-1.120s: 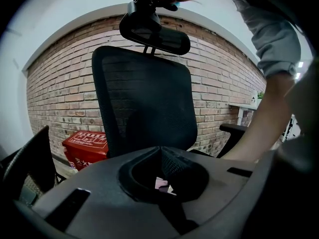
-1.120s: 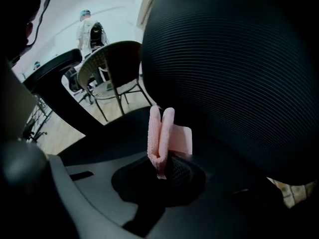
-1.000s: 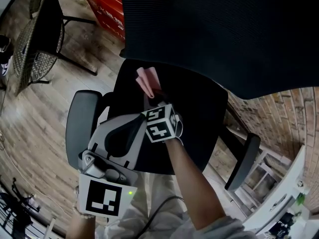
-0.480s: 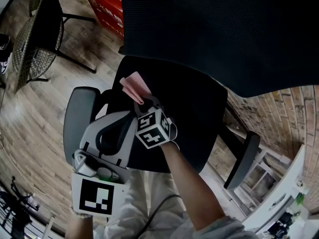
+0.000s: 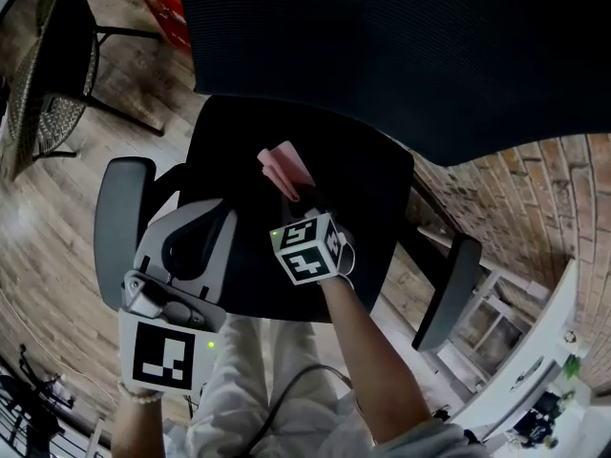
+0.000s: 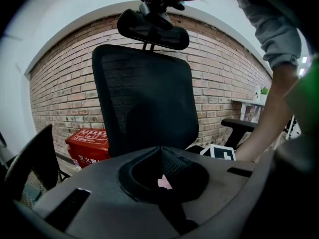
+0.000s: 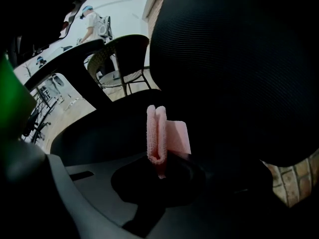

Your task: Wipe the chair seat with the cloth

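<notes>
As the head view looks steeply down, the pink cloth [image 5: 284, 168] sits over the middle of the black chair seat [image 5: 234, 141], towards the backrest [image 5: 401, 55], pinched at its near end by the right tongs [image 5: 304, 197]. I judge the wiping to be under way rather than finished. The dark seat shows no mark to tell wiped from unwiped, so how much has been covered cannot be read, and the front edge and both sides look like ground left to cover. The left tongs [image 5: 208, 216] hang over the seat's left front corner, just beside the grey armrest [image 5: 116, 218], well apart from the cloth and touching nothing that I can see. From the left gripper view, the left tongs [image 6: 161, 149] are pressed together with nothing caught between them. A small scrap of the cloth [image 6: 164, 182] shows only through the hollow below them, lying farther off, with the backrest [image 6: 144, 98] and a red box [image 6: 87, 143] beyond. From the right gripper view, the right tongs [image 7: 159, 164] are clamped on the lower end of the folded cloth [image 7: 162, 133], which stands up out of them as a doubled pad. The chair seat [image 7: 99, 133] spreads dark behind it, though whether the pad presses on the seat or rides just above it cannot be told here.
</notes>
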Demonstrator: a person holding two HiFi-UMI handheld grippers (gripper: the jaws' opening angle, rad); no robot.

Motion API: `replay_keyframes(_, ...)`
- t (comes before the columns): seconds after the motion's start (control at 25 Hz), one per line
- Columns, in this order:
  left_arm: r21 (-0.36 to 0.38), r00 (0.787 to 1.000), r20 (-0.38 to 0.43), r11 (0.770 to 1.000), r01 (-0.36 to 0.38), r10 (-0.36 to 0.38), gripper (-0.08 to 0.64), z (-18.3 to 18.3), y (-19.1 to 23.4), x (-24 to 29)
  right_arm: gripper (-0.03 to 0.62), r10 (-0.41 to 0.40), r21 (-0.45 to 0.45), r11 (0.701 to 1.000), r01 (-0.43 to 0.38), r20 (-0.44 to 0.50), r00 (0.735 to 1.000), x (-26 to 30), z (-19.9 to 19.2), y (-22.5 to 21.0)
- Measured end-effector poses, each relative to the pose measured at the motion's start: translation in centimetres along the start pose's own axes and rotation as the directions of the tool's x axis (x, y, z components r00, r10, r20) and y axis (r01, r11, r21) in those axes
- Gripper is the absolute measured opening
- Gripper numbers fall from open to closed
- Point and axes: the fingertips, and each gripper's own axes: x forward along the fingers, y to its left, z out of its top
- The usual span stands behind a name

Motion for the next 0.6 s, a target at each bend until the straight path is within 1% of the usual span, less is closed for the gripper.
replay_keyframes(0.2, 0.023, 0.999, -0.004, 0.999, 0.039, -0.039, 0.018, 0.2, -2.0, 1.1, 0.054, -0.089, 0.079, 0.993, 0.092, -0.04, 0.995, -2.4, -4.0, -4.2)
replay_keyframes(0.32, 0.037, 0.998, -0.003, 0.997, 0.061, -0.061, 0.018, 0.5, -3.1, 1.9, 0.054, -0.151, 0.155, 0.975, 0.16, -0.072, 0.986, -3.9, -7.0, -6.7)
replay_keyframes(0.4, 0.051, 0.997, -0.002, 0.996, 0.073, -0.073, 0.018, 0.8, -3.6, 2.4, 0.054, -0.199, 0.224, 0.95, 0.216, -0.098, 0.975, -5.1, -9.0, -8.4)
replay_keyframes(0.48, 0.061, 0.997, -0.006, 0.995, 0.08, -0.08, 0.018, 0.9, -4.1, 2.6, 0.054, -0.241, 0.29, 0.919, 0.267, -0.123, 0.963, -6.3, -11.0, -9.8)
replay_keyframes(0.6, 0.052, 0.996, -0.012, 0.995, 0.085, -0.084, 0.018, 0.9, -4.8, 2.8, 0.054, -0.292, 0.355, 0.874, 0.332, -0.165, 0.942, -8.3, -14.0, -11.2)
